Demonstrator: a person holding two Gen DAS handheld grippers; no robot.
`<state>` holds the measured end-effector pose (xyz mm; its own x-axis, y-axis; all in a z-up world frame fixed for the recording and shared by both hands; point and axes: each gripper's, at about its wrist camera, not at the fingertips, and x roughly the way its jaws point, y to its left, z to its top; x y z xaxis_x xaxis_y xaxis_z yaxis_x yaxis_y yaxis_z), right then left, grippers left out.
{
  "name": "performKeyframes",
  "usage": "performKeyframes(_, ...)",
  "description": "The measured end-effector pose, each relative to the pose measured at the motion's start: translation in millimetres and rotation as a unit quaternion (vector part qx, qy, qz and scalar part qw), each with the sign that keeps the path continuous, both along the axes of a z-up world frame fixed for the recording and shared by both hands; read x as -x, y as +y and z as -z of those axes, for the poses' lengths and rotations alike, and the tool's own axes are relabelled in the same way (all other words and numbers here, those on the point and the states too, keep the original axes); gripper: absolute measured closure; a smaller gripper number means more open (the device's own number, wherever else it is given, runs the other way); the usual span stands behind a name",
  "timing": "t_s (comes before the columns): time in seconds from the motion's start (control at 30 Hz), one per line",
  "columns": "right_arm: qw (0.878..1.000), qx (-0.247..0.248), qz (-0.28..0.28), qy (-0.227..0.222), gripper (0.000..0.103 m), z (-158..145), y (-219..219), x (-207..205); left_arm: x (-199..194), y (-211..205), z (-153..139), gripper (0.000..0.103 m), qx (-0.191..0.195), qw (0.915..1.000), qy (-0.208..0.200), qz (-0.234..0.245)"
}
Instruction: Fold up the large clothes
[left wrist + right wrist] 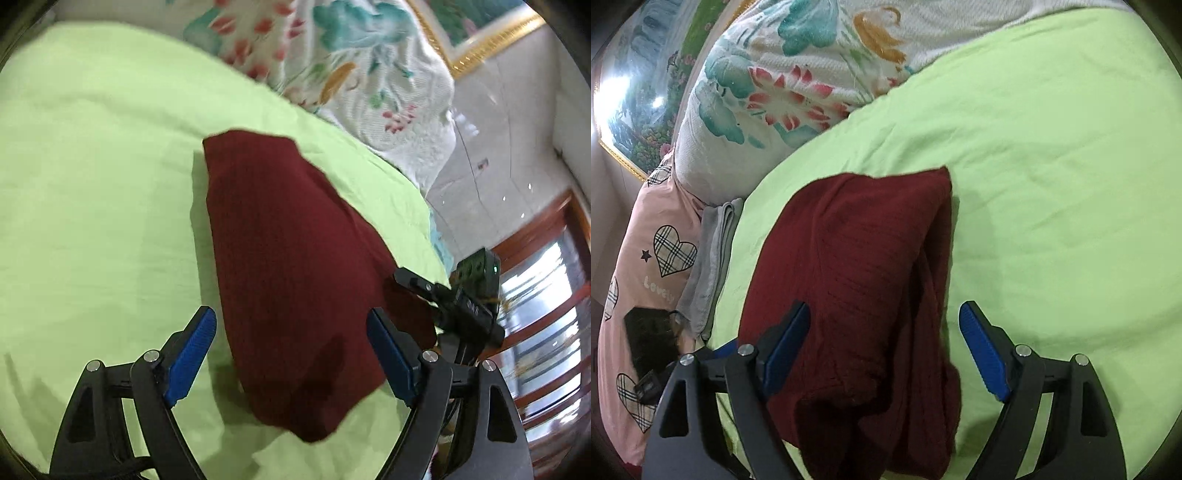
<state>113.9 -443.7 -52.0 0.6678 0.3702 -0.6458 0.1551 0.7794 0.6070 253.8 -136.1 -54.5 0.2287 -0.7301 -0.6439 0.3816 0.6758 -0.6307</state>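
A dark red knitted garment lies folded into a long bundle on the lime-green bed sheet. In the left wrist view my left gripper stands open just above its near end. The blue pads are wide apart on either side and do not press the cloth. In the right wrist view the same garment shows its ribbed knit and folded layers. My right gripper is open over it, its left pad above the knit and its right pad over the sheet. The right gripper's black body shows at the bundle's right edge.
A white floral quilt is heaped along the far side of the bed. A pink pillow with plaid hearts and a folded grey cloth lie at the left. The bed's edge drops to a tiled floor near a wooden-framed window.
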Motion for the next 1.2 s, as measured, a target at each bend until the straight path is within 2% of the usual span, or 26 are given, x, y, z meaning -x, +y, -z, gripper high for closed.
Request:
performKeyframes(0.13, 1.000, -0.017, -0.009, 0.004, 0.020, 7, 0, -7, -14, -20, 23, 0.018, -0.014, 0.9994, 0.030, 0.013)
performKeyframes(0.2, 1.000, -0.024, -0.014, 0.008, 0.020, 11, 0, -12, -29, -33, 39, 0.004, -0.018, 0.9986, 0.046, 0.018)
performKeyframes(0.23, 0.999, -0.028, -0.017, 0.009, 0.020, 13, 1, -13, -35, -40, 48, 0.002, -0.020, 0.9981, 0.054, 0.021)
performKeyframes(0.33, 0.999, -0.039, -0.028, 0.015, 0.020, 21, 1, -20, -34, -49, 51, 0.000, -0.025, 0.9987, 0.031, 0.032)
performKeyframes(0.37, 0.999, -0.043, -0.030, 0.013, 0.020, 22, 0, -22, -31, -54, 49, 0.002, -0.034, 0.9984, 0.020, 0.040)
performKeyframes(0.4, 0.998, -0.047, -0.030, 0.012, 0.020, 23, 0, -23, -30, -58, 49, 0.011, -0.037, 0.9981, 0.014, 0.047)
performKeyframes(0.47, 0.998, -0.052, -0.026, 0.011, 0.024, 25, -2, -26, -29, -63, 49, 0.020, -0.035, 0.9977, 0.009, 0.057)
performKeyframes(0.5, 0.999, -0.045, -0.024, 0.016, 0.029, 25, 0, -27, -28, -64, 48, 0.026, -0.035, 0.9977, 0.002, 0.057)
performKeyframes(0.57, 0.998, -0.047, -0.030, 0.021, 0.051, 27, 3, -28, -22, -63, 42, 0.035, -0.038, 0.9976, -0.016, 0.056)
performKeyframes(0.6, 0.998, -0.054, -0.032, 0.022, 0.054, 26, 6, -27, -18, -61, 37, 0.039, -0.043, 0.9972, -0.030, 0.054)
performKeyframes(0.67, 0.999, -0.032, -0.032, 0.016, 0.062, 17, 15, -23, -7, -55, 27, 0.043, -0.047, 0.9962, -0.052, 0.051)
performKeyframes(0.77, 0.999, -0.022, -0.040, -0.001, 0.066, 3, 34, -19, 7, -37, 13, 0.047, -0.049, 0.9949, -0.074, 0.047)
performKeyframes(0.9, 0.997, -0.024, -0.073, -0.026, 0.067, -9, 78, -18, 20, 8, -9, 0.048, -0.047, 0.9941, -0.094, 0.026)
performKeyframes(1.1, 0.989, -0.044, -0.129, -0.055, 0.068, -8, 150, -31, 47, 91, -36, 0.048, -0.075, 0.9885, -0.131, -0.008)
performKeyframes(1.2, 0.985, -0.053, -0.153, -0.057, 0.068, -3, 180, -37, 59, 125, -39, 0.048, -0.089, 0.9864, -0.135, -0.024)
